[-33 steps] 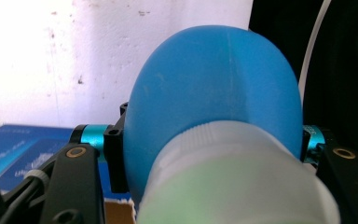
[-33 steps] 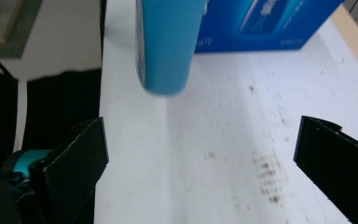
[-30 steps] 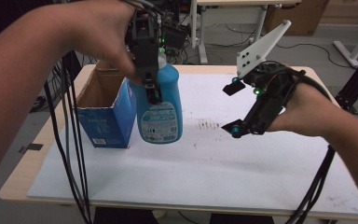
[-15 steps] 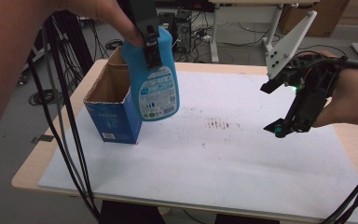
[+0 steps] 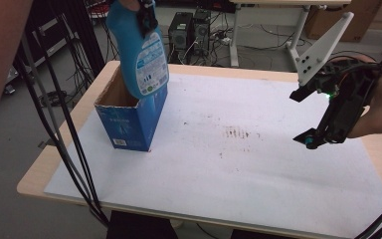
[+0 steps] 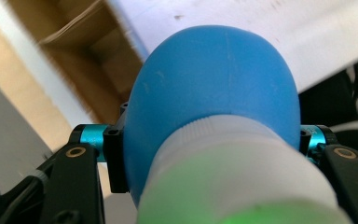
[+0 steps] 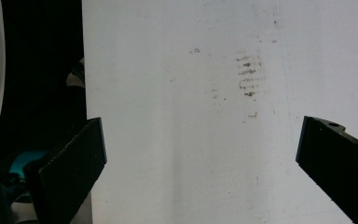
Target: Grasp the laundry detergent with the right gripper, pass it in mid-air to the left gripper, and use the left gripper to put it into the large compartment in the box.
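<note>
Although the blue bottle [image 5: 140,52] carries a pale label, I cannot read its print, nor the marks on the blue carton [image 5: 132,119]. My left gripper [image 5: 145,15] is clamped on the bottle's neck, holding it tilted above the open carton at the table's [image 5: 258,199] far left, its base just over the rim. I cannot see inside the carton. My right gripper [image 5: 311,117] hangs wide open, holding nothing, at the right over bare white surface with faint brown smudges [image 5: 236,133].

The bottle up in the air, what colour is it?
The bottle is blue with a white cap; the left gripper view shows it best.
</note>
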### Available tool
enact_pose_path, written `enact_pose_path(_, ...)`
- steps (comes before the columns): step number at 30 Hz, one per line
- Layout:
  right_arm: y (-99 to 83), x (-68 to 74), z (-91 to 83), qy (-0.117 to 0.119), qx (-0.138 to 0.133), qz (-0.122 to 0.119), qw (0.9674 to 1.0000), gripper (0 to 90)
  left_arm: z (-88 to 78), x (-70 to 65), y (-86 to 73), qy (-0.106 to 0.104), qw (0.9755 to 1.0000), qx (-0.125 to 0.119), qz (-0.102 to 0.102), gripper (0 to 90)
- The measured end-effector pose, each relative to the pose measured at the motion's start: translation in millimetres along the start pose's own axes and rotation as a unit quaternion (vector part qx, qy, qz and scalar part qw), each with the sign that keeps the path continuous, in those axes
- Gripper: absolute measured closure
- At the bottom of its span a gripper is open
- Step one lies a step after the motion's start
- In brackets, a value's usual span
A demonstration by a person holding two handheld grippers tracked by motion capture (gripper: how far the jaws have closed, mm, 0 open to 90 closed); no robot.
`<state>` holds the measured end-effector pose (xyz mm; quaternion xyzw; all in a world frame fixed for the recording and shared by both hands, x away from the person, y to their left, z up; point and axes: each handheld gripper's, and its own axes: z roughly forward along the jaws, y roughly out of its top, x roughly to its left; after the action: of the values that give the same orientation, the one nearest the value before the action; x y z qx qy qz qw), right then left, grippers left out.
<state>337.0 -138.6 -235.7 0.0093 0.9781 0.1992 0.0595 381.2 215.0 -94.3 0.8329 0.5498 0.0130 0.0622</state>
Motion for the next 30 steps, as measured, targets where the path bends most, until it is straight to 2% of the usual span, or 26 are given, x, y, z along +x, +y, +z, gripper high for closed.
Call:
enact_pose_path(4,0.2,-0.9,0.8,0.002,0.003,0.001,1.0000,0.6,0.7,15.9,-2.1,0.018,0.9988,0.003,-0.047,37.8)
enact_pose_path(8,1.2,-1.8,2.1,0.003,0.003,0.002,1.0000,0.6,6.6,30.0,-1.9,0.026,0.9975,0.010,-0.065,37.8)
enact_pose_path(14,0.8,-2.4,6.5,0.007,0.005,0.005,0.9999,0.6,22.5,47.0,2.0,0.029,0.9967,0.016,-0.074,37.8)
enact_pose_path(21,-1.0,-5.0,9.3,0.009,0.007,0.013,0.9999,0.6,48.0,57.0,8.1,0.028,0.9978,0.029,-0.053,37.8)
enact_pose_path(27,-1.0,-7.2,12.0,0.012,0.013,0.015,0.9997,0.6,75.1,59.2,13.2,0.038,0.9982,0.047,-0.001,37.9)
enact_pose_path(30,-1.0,-8.5,13.7,0.014,0.016,0.017,0.9996,0.6,89.6,61.3,14.3,0.032,0.9980,0.054,0.009,37.9)
